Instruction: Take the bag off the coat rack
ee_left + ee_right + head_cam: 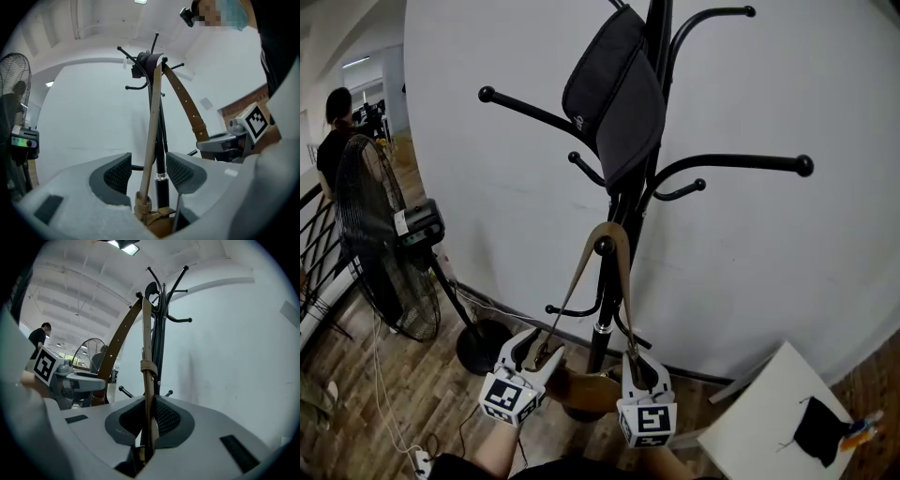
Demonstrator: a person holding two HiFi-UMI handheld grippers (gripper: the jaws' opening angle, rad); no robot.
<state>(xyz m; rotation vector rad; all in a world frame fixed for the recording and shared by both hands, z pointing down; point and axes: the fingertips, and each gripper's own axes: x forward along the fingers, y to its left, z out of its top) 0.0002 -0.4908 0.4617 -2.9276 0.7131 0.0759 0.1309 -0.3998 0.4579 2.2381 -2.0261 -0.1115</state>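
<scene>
At lower left, the left gripper stands open around one side of the tan leather strap. The brown leather bag hangs low on the black metal coat rack. The right gripper is clamped on the strap's other side, so grasping is the step in hand. Next, probably, the left gripper closes and both lift the loop off the knobbed peg.

A bright ceiling lamp lights evenly; fisheye edges warp and darken.
</scene>
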